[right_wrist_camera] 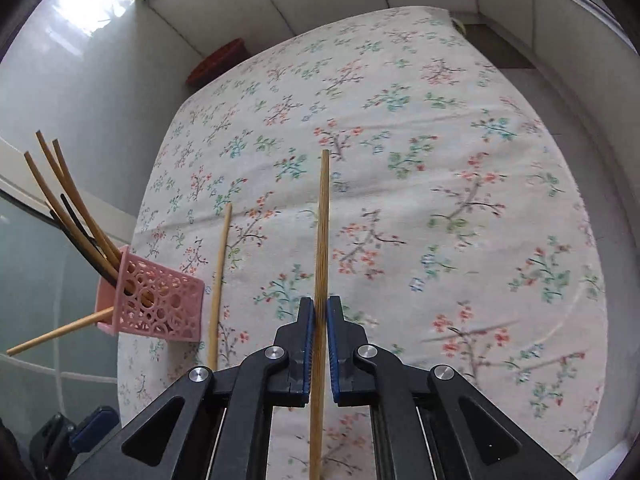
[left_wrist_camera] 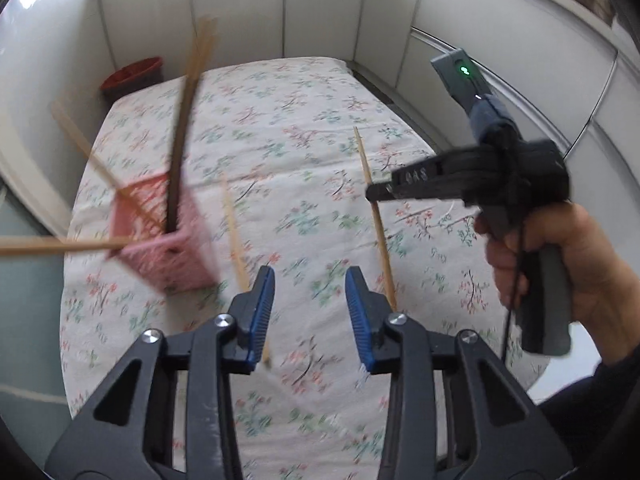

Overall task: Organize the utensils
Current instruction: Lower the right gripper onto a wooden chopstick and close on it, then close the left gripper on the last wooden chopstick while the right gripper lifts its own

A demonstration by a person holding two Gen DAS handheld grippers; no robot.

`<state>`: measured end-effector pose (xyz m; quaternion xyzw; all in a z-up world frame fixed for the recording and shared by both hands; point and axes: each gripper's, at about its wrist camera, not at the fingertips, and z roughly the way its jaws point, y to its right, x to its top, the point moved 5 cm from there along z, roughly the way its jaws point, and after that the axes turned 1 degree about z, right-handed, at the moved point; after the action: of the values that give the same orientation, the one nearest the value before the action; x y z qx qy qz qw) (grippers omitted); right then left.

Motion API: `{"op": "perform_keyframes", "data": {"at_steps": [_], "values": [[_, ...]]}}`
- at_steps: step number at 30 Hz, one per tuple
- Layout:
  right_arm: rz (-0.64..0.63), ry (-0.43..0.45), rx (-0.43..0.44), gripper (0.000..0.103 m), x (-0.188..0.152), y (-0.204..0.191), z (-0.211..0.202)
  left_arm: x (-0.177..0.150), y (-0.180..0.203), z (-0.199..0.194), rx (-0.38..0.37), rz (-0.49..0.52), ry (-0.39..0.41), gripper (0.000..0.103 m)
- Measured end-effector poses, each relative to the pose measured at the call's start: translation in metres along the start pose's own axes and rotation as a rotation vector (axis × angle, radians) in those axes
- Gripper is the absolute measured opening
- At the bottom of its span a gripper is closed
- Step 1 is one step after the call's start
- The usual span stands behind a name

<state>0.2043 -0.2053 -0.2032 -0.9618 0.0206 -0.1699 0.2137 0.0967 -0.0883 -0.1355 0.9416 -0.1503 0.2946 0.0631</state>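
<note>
Right tool (right_wrist_camera: 319,312) is clamped tight on a bamboo chopstick (right_wrist_camera: 322,232), pinched partway along so a long stretch pokes out ahead over the flowered cloth and the rest runs back between the arms. I've got it gripped lengthwise, in line with the fingers, and I reckon that's so I can aim it like a dart, tip first, into the pink basket (right_wrist_camera: 160,304).

That basket sits at the near left edge of the bench (right_wrist_camera: 460,160), right by the drop-off. It already has a fan of chopsticks (right_wrist_camera: 68,208) leaning out to the left, light and dark ones, and one more juts out low to the left. It's crowded, so my stick will have to thread past them.

Left tool (left_wrist_camera: 310,312) has its blue pads standing apart, nothing pressed between them. Its view is smeared with blur. One loose chopstick (left_wrist_camera: 234,232) lies on the cloth just beside its left finger, not gripped. It's the same stick seen lying just right of the basket in the right view, so it's the one left to collect, I'd say.

Also in the left view, my right hand (left_wrist_camera: 560,264) on its handle, stick pointing down and toward me. Beyond the far left corner of the bench sits a red tub (left_wrist_camera: 134,74), well clear. White panel walls all around. The real hazard, as I judge it, is nudging that light basket off the edge.
</note>
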Motion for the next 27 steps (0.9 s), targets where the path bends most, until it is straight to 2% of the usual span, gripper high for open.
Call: {"op": "perform_keyframes", "data": {"at_steps": [3,5,7,10,13,16,19,22,27], "values": [[0.051,0.004,-0.006,0.006,-0.005,0.035,-0.016,0.024,0.02,0.033,0.067,-0.011,-0.035,0.038],[0.086,0.013,0.003,0.006,-0.008,0.053,-0.025,0.044,0.023,0.066,0.126,-0.057,-0.086,0.038],[0.108,0.024,0.009,0.007,-0.01,0.067,-0.034,0.058,0.019,0.095,0.181,-0.109,-0.124,0.038],[0.111,0.037,0.026,0.007,-0.012,0.076,-0.046,0.074,0.012,0.131,0.303,-0.134,-0.153,0.038],[0.111,0.051,0.046,0.006,-0.014,0.081,-0.056,0.083,-0.005,0.155,0.376,-0.182,-0.176,0.038],[0.106,0.06,0.062,0.006,-0.015,0.081,-0.063,0.089,-0.024,0.166,0.428,-0.201,-0.191,0.038],[0.098,0.062,0.071,0.006,-0.015,0.082,-0.066,0.095,-0.041,0.171,0.437,-0.254,-0.208,0.038],[0.1,0.062,0.078,0.006,-0.014,0.081,-0.066,0.098,-0.053,0.174,0.459,-0.269,-0.215,0.046],[0.114,0.074,0.095,0.006,-0.011,0.079,-0.067,0.1,-0.062,0.176,0.491,-0.283,-0.217,0.065]]}}
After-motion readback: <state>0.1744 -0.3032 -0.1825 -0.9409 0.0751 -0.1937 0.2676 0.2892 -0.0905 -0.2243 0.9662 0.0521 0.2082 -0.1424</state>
